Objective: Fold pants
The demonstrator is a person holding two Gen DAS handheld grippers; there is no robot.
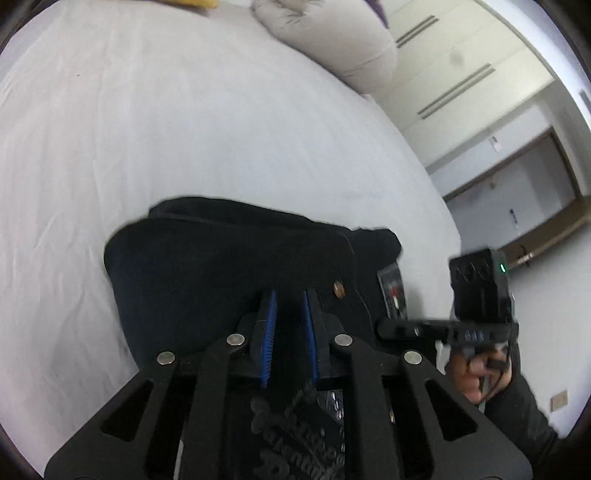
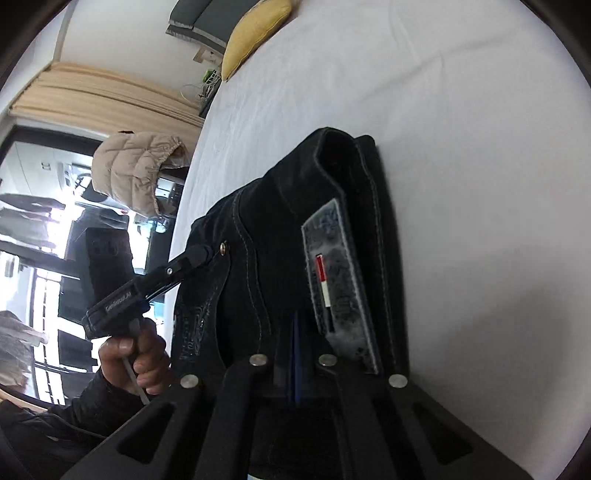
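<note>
Left gripper [image 1: 289, 314] hovers over folded black pants [image 1: 229, 266], its blue-padded fingers [image 1: 269, 325] slightly apart with nothing between them. Right gripper [image 2: 295, 354] is pressed closed on the pants' waistband, beside a grey leather patch [image 2: 338, 280]. Both are held by hands; the left hand [image 2: 136, 354] shows in the right wrist view. The pants lie near the bed's [image 1: 184, 129] near edge. A yellow pillow [image 2: 255, 33] rests at the far corner.

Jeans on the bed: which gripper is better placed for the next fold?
Right, probably. The right gripper has its pads closed at the waistband edge of the black jeans, beside the label. The left gripper sits over the cloth with pads apart, apparently gripping nothing.
</note>
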